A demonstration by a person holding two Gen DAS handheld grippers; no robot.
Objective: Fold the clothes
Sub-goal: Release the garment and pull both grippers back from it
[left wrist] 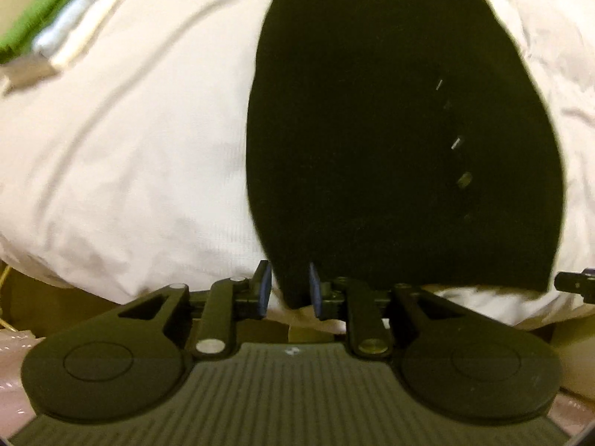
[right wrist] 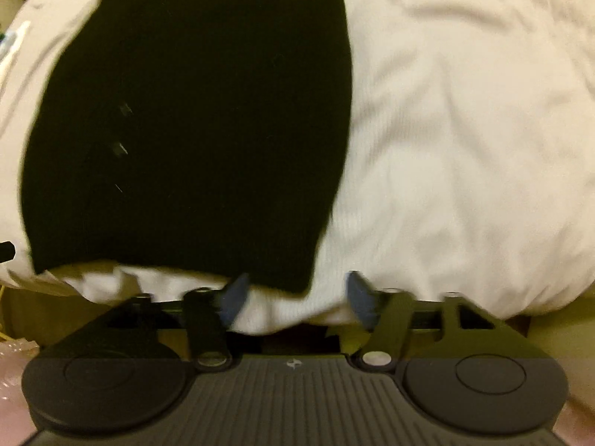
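Observation:
A black garment (left wrist: 390, 130) lies flat on a white bedsheet (left wrist: 130, 148), folded into a long strip running away from me. My left gripper (left wrist: 290, 290) is at its near left corner; the blue pads stand a little apart with the black corner between them. In the right wrist view the same garment (right wrist: 193, 130) fills the left half. My right gripper (right wrist: 297, 297) is open at the near right corner, and the black corner and white sheet lie between its pads.
A stack of folded clothes, green (left wrist: 41, 11), pale blue and white, lies at the far left of the bed. The bed's near edge (right wrist: 282, 316) drops off just under both grippers. The right gripper's tip (left wrist: 576, 282) shows at the right edge.

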